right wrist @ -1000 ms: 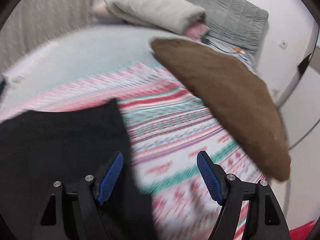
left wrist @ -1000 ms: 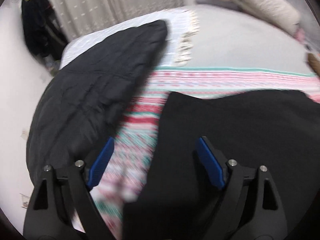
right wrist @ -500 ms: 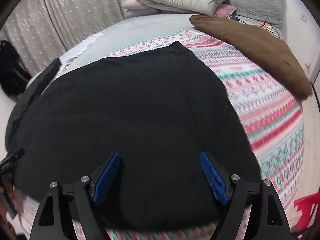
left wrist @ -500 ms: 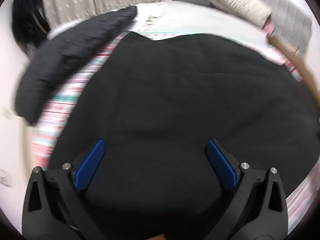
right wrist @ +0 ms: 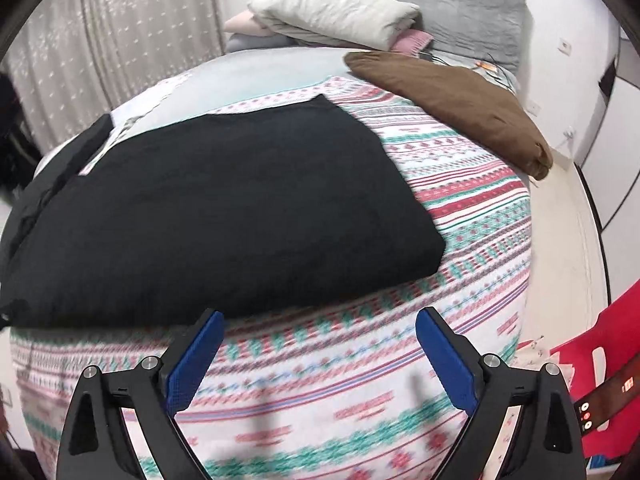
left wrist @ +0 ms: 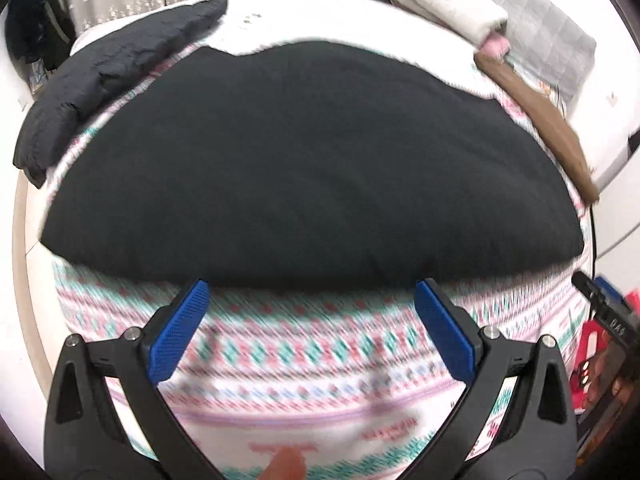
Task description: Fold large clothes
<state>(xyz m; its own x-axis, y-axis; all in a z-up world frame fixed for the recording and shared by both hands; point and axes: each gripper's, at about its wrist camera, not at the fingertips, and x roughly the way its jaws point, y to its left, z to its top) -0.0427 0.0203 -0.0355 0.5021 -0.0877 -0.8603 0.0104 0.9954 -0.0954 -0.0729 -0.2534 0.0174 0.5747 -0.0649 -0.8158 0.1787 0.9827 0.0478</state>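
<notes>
Large black garment of soft fabric (left wrist: 304, 160) spread flat across the bed (left wrist: 312, 360), on a pink, teal and white patterned bedspread (right wrist: 472, 208). Near edge of the garment just beyond the fingertips in both wrist views, not touching them.

Left tool (left wrist: 308, 300) spread wide, blue-padded fingers (left wrist: 180, 332) apart with nothing between them, hovering over the bare patterned strip at the bed's near edge. Right tool (right wrist: 318, 328) likewise wide open and empty, blue pads (right wrist: 446, 364) above the same strip, toward the garment's right near corner.

Dark quilted jacket (left wrist: 104, 68) lying along the far left of the bed, beside the garment's left edge. Brown folded fleece cloth (right wrist: 452, 100) at the far right of the bed, well apart from the black garment. Cream folded blanket (right wrist: 336, 12) stacked near the grey padded headboard (right wrist: 460, 4). Pale patterned curtain (right wrist: 112, 40) behind the bed on the left. Red plastic chair (right wrist: 600, 364) at the right edge of the right wrist view. Patterned strip blurred in both views.
</notes>
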